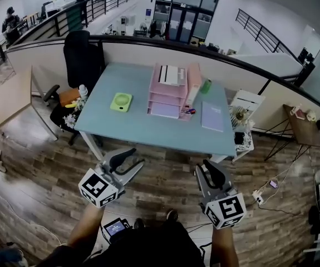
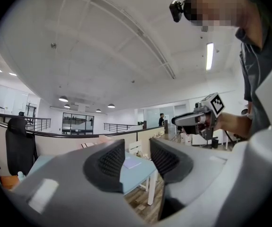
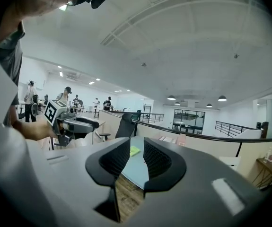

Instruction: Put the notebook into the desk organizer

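Left tongs and right tongs are hanging released, empty, well short of worktop. Right tongs are needing widening, squaring onto notebook edge beside desk organizer.

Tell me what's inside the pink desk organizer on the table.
The desk organizer's top tray holds white paper; a pale sheet shows at the bottom tray's front. The middle tray's inside is hidden under the tray above. The notebook lies outside it, on the table.
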`<state>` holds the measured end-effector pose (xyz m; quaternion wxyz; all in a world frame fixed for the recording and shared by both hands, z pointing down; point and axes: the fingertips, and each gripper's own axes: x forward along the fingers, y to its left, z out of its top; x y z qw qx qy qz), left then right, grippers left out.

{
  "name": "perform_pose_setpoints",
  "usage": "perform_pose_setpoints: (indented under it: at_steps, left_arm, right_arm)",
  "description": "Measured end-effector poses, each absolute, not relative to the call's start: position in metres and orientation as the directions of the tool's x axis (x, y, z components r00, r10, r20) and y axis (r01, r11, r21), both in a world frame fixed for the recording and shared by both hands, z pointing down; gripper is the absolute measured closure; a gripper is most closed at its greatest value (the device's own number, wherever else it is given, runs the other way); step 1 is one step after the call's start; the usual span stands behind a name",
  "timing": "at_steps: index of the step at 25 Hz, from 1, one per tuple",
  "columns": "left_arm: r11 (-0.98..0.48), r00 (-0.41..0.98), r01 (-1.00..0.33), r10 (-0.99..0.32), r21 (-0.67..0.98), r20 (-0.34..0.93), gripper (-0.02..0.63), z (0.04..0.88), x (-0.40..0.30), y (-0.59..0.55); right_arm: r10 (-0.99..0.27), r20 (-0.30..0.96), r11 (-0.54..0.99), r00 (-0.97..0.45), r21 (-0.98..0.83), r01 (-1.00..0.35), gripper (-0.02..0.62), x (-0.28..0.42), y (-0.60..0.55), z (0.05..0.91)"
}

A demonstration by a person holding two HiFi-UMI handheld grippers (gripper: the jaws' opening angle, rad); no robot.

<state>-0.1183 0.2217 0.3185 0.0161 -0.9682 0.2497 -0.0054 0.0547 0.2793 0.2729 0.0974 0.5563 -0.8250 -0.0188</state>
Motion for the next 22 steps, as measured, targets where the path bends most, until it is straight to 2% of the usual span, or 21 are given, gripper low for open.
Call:
perform_pose_setpoints:
  at_steps: [8, 22]
  left_arm:
    - [-0.853, 0.853, -0.521, -0.521, -0.024, 0.033, 0.407, 0.326, -0.110, 0.207]
    - [-0.753, 0.749, -0.656, -0.657, -0.045, 0.082, 0.407, 0.320, -0.078, 0.175]
  right_arm:
    - [-0.905, 0.140, 0.418, -0.401, 0.122, -0.900, 0.525, 0.067, 0.253, 0.276]
    - [-0.828, 0.111, 0.559, -0.550, 0.074, -0.826, 0.525, 0.109, 0.184, 0.279]
